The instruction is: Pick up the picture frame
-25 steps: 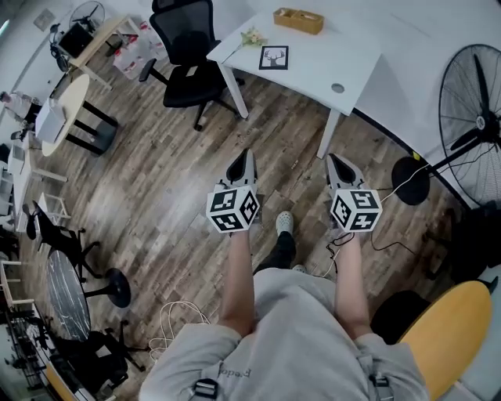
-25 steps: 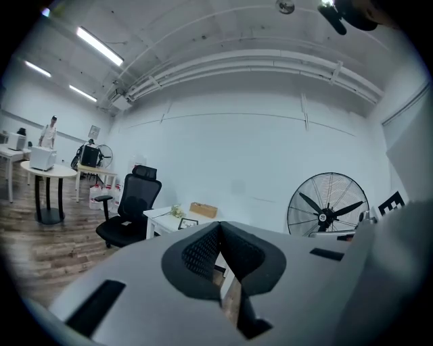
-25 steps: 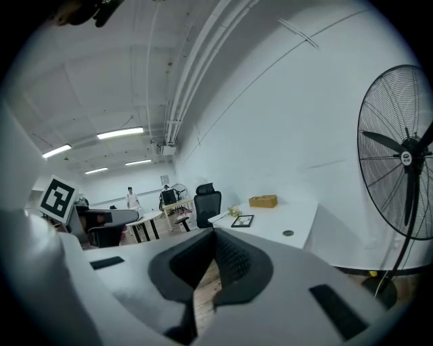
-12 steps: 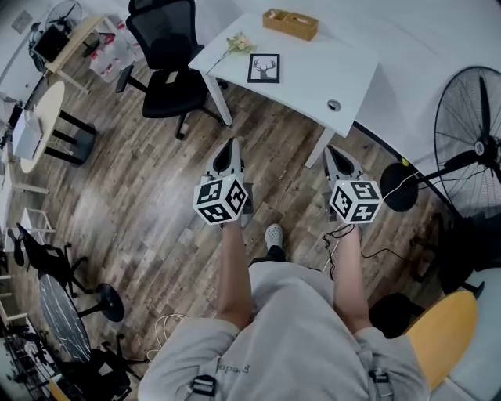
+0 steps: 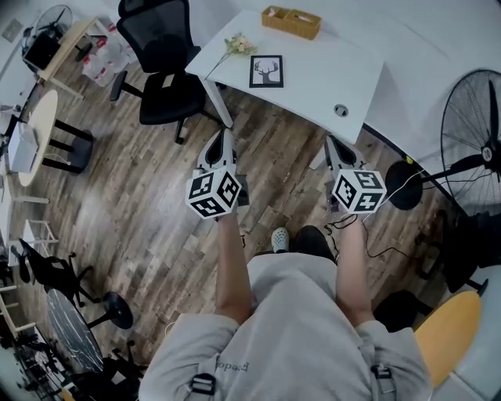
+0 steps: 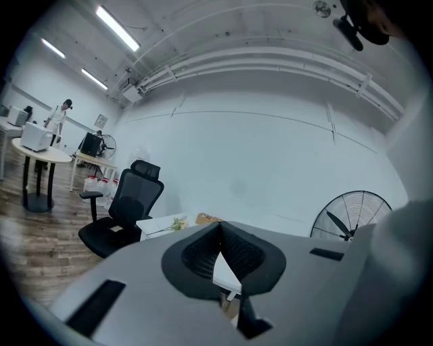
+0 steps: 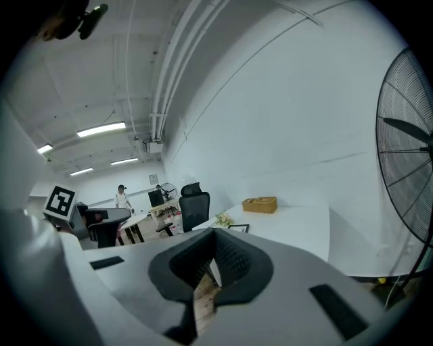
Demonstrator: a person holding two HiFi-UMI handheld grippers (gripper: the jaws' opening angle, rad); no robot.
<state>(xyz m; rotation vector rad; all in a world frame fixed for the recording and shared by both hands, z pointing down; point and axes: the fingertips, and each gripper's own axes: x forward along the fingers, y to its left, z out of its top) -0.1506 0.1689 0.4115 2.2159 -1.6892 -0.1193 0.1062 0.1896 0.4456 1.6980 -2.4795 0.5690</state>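
Jaws together; picture frame [image 5: 267, 71] flat, lengthwise away

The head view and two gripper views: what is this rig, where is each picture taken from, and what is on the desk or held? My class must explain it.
A person holds a two-jaw gripper in each hand: the left gripper and the right gripper; the marker cubes are part of them. The head view comes from a camera on the person's head, looking steeply down. Each gripper view comes from a camera riding on that gripper, looking along its jaws. On the white desk ahead lie a picture frame with a deer image, a flower sprig and a wooden tray. Both grippers are shut and empty, apart from the frame.
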